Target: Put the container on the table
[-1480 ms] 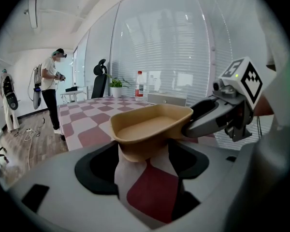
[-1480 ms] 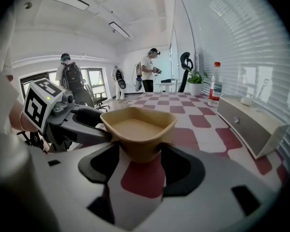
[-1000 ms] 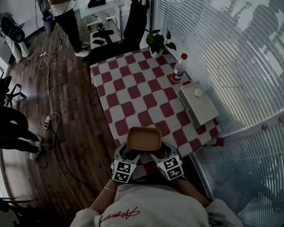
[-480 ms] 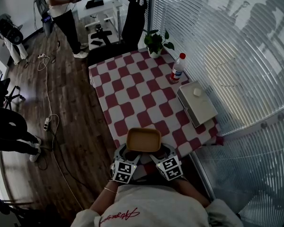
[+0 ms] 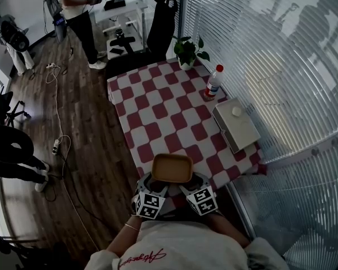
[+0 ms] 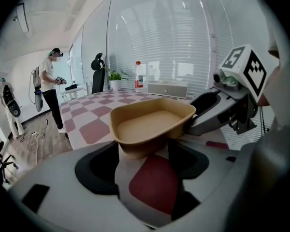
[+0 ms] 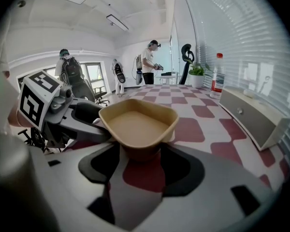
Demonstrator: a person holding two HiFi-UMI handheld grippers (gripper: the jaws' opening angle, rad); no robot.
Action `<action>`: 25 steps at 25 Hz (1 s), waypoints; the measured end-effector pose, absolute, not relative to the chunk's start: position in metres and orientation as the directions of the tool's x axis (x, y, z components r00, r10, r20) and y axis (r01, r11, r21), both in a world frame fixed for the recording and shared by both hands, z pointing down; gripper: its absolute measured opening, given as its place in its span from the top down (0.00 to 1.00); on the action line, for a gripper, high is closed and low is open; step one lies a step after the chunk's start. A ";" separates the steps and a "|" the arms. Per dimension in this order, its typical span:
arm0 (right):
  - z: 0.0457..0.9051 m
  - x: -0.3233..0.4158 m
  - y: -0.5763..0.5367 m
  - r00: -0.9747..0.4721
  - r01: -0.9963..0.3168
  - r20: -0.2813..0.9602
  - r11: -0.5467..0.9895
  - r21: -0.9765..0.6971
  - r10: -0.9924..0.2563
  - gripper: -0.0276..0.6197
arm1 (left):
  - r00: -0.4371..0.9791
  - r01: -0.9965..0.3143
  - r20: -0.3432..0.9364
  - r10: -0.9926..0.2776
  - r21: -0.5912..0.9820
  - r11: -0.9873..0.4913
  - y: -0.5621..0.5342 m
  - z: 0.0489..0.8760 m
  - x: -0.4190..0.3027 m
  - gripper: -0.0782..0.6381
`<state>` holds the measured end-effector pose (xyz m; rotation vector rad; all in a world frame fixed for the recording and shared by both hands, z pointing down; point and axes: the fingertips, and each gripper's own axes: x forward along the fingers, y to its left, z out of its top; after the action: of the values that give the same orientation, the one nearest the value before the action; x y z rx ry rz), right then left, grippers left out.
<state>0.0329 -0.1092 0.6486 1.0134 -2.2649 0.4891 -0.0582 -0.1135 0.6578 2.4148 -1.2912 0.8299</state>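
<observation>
A tan, empty, shallow container (image 5: 172,169) hangs over the near edge of the red-and-white checkered table (image 5: 158,111). My left gripper (image 5: 152,181) is shut on its near left corner and my right gripper (image 5: 191,181) on its near right corner. In the left gripper view the container (image 6: 152,122) sits wedged between the jaws of the left gripper (image 6: 144,151), and the right gripper's finger (image 6: 210,112) presses its side. The right gripper view shows the container (image 7: 137,124) held in the right gripper (image 7: 140,153), with the left gripper's finger (image 7: 82,122) at its left.
On the table's right side lie a white box (image 5: 235,124) and a red-capped bottle (image 5: 213,81); a potted plant (image 5: 188,50) stands at the far end. A black chair (image 5: 160,16) and a standing person (image 5: 76,10) are beyond. Cables (image 5: 59,122) lie on the wooden floor.
</observation>
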 end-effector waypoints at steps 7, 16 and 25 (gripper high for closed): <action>0.654 0.033 -0.111 -0.521 -0.767 0.654 0.636 -0.078 -0.548 0.54 | 0.418 -0.832 0.616 -0.667 -0.036 -0.554 -0.114 0.662 -0.058 0.43; 0.659 0.034 -0.112 -0.502 -0.771 0.679 0.632 -0.072 -0.536 0.54 | 0.422 -0.833 0.622 -0.659 -0.020 -0.552 -0.114 0.663 -0.057 0.43; 0.661 0.028 -0.108 -0.498 -0.745 0.695 0.666 -0.038 -0.518 0.53 | 0.423 -0.843 0.631 -0.650 0.011 -0.538 -0.114 0.664 -0.059 0.43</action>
<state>0.0283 -0.1077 0.6611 0.9707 -2.2140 0.4425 -0.0595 -0.1136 0.6643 2.3561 -1.2851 0.8303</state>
